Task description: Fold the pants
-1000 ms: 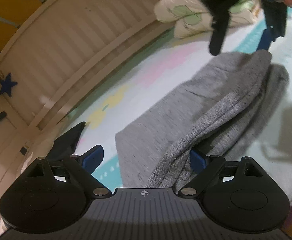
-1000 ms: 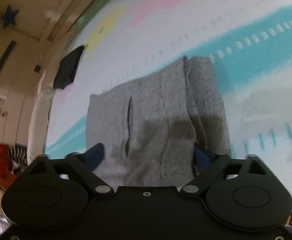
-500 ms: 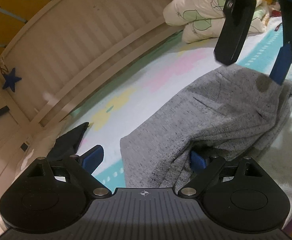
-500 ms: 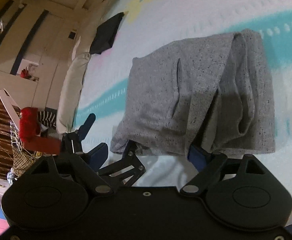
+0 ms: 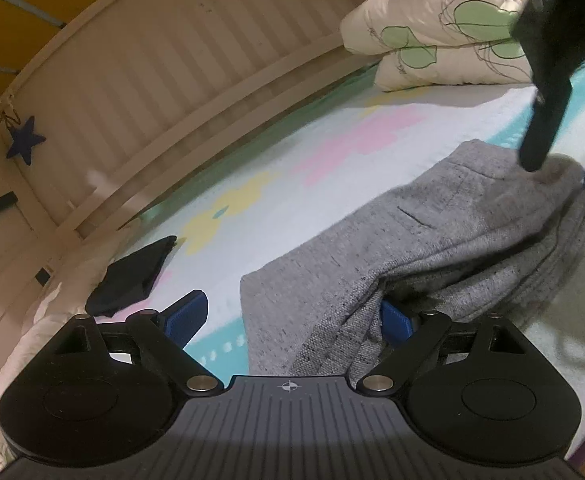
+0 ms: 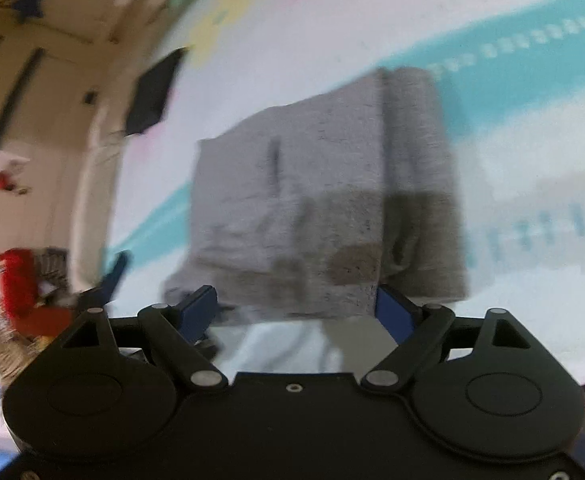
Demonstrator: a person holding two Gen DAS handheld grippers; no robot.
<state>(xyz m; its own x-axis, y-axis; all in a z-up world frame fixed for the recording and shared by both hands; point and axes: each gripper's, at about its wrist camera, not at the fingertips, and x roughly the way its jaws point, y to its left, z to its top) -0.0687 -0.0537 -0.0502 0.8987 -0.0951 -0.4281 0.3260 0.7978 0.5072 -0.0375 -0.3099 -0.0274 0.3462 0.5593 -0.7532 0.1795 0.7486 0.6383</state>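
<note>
The grey pants (image 5: pixel 432 248) lie folded into a thick bundle on the pastel bed sheet (image 5: pixel 276 184). My left gripper (image 5: pixel 292 316) is open at the bundle's near edge, and its right finger (image 5: pixel 394 318) is tucked under a lifted fold of cloth. In the left wrist view my right gripper (image 5: pixel 564 152) hovers at the bundle's far end with its jaws apart. In the blurred right wrist view the pants (image 6: pixel 324 200) lie just beyond my open right gripper (image 6: pixel 296 310), and the left gripper's blue finger (image 6: pixel 114 272) shows at the left.
A dark folded garment (image 5: pixel 132 276) lies on the sheet to the left, near the bed's slatted cream rail (image 5: pixel 164 80). A flower-print duvet (image 5: pixel 444 28) is piled at the far end. A blue star (image 5: pixel 26 142) hangs on the rail.
The right gripper has lifted and drawn back a little from the bundle's far end; its view is now blurred. The left gripper stays with its right finger under the fold.
</note>
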